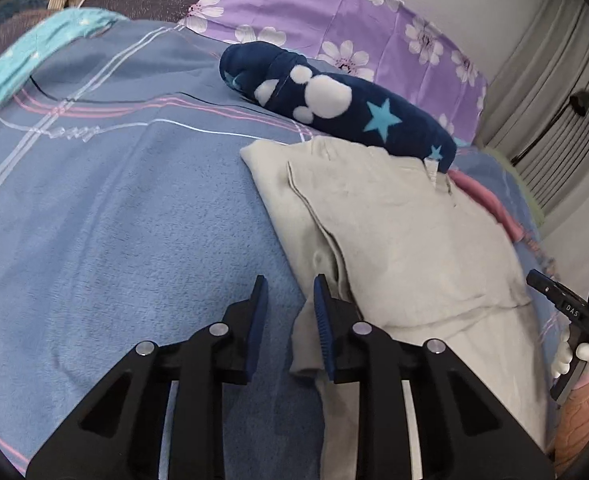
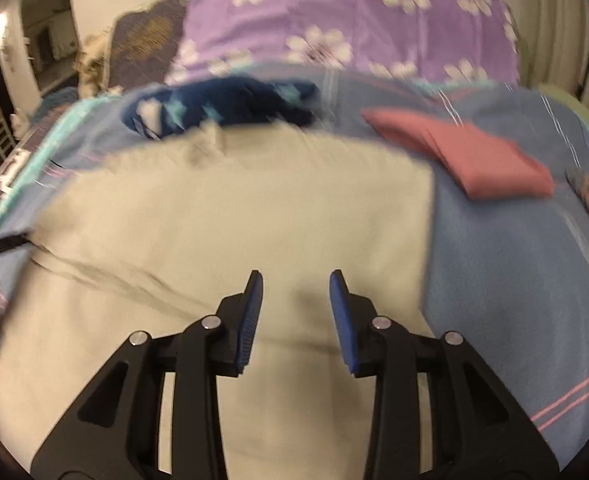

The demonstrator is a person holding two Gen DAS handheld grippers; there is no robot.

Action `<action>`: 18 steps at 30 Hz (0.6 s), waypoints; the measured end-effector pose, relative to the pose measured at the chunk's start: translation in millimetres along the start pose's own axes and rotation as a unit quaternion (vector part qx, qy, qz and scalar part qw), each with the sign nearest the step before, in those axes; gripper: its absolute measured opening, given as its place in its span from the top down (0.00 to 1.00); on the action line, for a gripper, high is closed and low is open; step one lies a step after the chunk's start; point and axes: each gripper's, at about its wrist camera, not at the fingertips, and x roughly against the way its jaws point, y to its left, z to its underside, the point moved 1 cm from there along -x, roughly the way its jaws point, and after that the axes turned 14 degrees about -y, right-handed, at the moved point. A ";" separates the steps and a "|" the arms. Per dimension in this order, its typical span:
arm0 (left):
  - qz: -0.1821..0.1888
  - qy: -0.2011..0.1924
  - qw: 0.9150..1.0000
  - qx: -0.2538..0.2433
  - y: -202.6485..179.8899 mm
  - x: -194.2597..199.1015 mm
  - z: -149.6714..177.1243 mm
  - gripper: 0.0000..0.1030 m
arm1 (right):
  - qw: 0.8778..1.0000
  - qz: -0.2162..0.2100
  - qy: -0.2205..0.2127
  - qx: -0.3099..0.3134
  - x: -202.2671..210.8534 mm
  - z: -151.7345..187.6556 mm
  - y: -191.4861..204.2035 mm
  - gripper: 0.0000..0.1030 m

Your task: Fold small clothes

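Here the cream garment (image 1: 398, 236) lies flat on the blue bed cover (image 1: 114, 220), already doubled over on itself, so that its layered left edge is exposed for the next fold. The left gripper (image 1: 290, 304) hangs at that edge with its fingers (image 1: 321, 312) spread and holding nothing, one finger over bare cover and the other over cloth, apparently straddling the hem for a pinch. The right gripper (image 2: 296, 300) hovers above the garment's near half, fingers likewise spread and empty; this view is blurred. A folded pink item (image 2: 466, 160) and a rolled navy star-print item (image 1: 334, 104) lie beyond the garment, probably set aside as finished.
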 end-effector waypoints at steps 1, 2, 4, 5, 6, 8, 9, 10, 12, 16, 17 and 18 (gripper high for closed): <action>0.014 -0.006 1.000 0.019 4.1 -1.2 3.0 0.71 | 1.000 -0.014 -0.004 0.012 -2.8 -17.1 17.3 0.65; 0.030 -0.012 0.999 0.036 9.2 -0.3 5.6 0.68 | 0.999 -0.024 -0.006 0.023 -4.3 -28.8 30.0 0.64; 0.064 -0.020 0.995 0.071 17.4 2.4 6.3 0.67 | 0.997 -0.053 -0.004 0.058 -20.5 -59.0 72.2 0.63; 0.080 -0.022 0.993 0.083 20.6 3.2 7.1 0.67 | 0.995 -0.064 -0.002 0.071 -25.7 -66.9 89.0 0.62; 0.089 -0.023 0.992 0.089 21.0 3.6 7.8 0.67 | 0.993 -0.076 0.001 0.087 -33.2 -74.5 108.8 0.62; 0.103 -0.022 0.990 0.095 21.0 3.7 8.6 0.67 | 0.987 -0.098 0.018 0.127 -57.7 -87.9 158.4 0.61; 0.113 -0.022 0.989 0.097 19.9 4.5 9.0 0.67 | 0.982 -0.110 0.034 0.147 -74.3 -92.9 187.5 0.61; 0.120 -0.021 0.988 0.097 19.0 4.6 9.4 0.67 | 0.979 -0.118 0.044 0.161 -84.5 -93.0 207.8 0.61; 0.124 -0.017 0.988 0.093 16.2 4.1 10.7 0.67 | 0.971 -0.130 0.065 0.190 -107.9 -91.4 249.3 0.61; 0.130 -0.004 0.989 0.067 5.7 4.3 13.2 0.67 | 0.953 -0.143 0.107 0.245 -151.9 -78.3 317.9 0.60; 0.128 -0.002 0.990 0.061 4.0 4.4 13.6 0.67 | 0.949 -0.140 0.114 0.260 -161.1 -73.2 330.2 0.57; 0.125 -0.001 0.991 0.056 2.2 4.5 13.8 0.67 | 0.942 -0.133 0.125 0.280 -172.9 -66.5 343.5 0.54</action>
